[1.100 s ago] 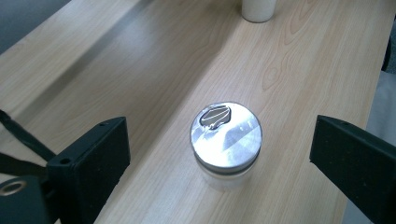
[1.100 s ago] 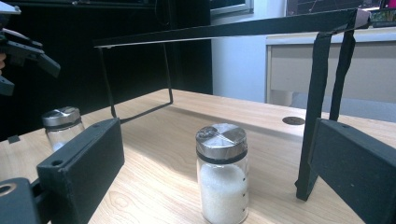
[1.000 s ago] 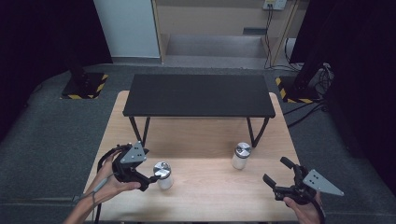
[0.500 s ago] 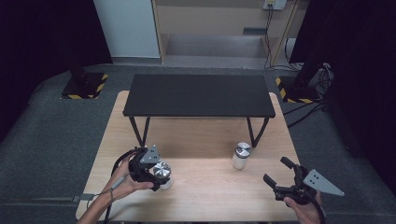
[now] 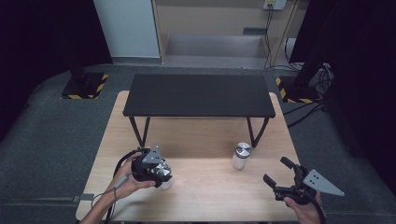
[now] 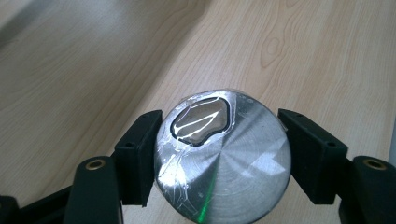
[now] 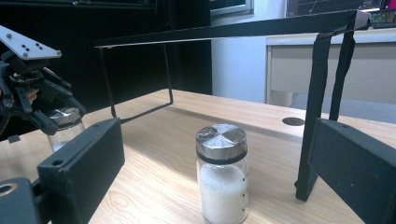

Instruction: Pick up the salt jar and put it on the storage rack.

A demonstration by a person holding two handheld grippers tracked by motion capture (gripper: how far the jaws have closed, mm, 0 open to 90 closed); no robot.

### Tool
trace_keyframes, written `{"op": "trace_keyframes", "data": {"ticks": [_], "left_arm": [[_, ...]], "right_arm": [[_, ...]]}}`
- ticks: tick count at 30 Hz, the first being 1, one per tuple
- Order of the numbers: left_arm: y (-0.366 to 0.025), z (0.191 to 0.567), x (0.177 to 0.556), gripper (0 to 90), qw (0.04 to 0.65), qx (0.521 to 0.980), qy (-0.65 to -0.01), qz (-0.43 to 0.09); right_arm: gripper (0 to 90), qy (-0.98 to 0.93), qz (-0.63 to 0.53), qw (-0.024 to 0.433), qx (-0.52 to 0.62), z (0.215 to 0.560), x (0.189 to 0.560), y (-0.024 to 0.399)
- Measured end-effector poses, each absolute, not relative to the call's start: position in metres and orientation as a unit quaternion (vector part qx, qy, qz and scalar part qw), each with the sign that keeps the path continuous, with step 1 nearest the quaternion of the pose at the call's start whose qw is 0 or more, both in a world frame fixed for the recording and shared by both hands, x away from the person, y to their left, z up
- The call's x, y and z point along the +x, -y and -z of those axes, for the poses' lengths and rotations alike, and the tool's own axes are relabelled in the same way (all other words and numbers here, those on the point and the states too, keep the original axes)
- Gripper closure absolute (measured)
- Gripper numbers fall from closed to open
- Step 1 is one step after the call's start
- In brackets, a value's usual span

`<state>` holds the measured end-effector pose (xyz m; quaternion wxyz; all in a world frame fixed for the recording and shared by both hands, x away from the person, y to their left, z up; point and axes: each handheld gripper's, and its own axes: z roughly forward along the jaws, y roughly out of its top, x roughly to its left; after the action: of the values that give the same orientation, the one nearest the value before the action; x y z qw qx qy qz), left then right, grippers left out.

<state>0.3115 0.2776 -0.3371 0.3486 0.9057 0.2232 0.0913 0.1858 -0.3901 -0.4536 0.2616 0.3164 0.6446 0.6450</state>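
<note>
A pale wooden table (image 5: 201,140) stands on grey carpet in a dark-walled room, and a low black shelf (image 5: 198,95) on thin legs occupies the table's far half. Near the table's near-left corner, the left gripper (image 5: 156,170) is lowered over a glass jar (image 5: 163,175) with a silver lid. In the left gripper view the jaws sit on opposite sides of the lid (image 6: 223,156), touching it at left and right, so the gripper is clenched on the jar. A torn clear film with an irregular hole covers part of that lid. The person's left hand (image 5: 128,179) grips the tool from the near side, with a cable trailing toward the table's near edge. A second jar (image 5: 241,156) holding white grains stands upright near the shelf's right legs, well apart from the first. In the right gripper view this jar (image 7: 222,172) appears between the widely parted jaws but farther off. The right gripper (image 5: 280,179) hovers released at the near-right corner, held by the right hand (image 5: 306,210).
</note>
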Motion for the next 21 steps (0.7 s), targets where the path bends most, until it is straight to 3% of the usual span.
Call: {"op": "trace_keyframes", "data": {"ticks": [21], "left_arm": [[-0.272,0.3329,0.3081,34.6,0.341,0.907,-0.23,-0.095]], "right_arm": [[3.6,-0.646,-0.645,0.258,0.316,0.4538,0.1874,0.3894]]}}
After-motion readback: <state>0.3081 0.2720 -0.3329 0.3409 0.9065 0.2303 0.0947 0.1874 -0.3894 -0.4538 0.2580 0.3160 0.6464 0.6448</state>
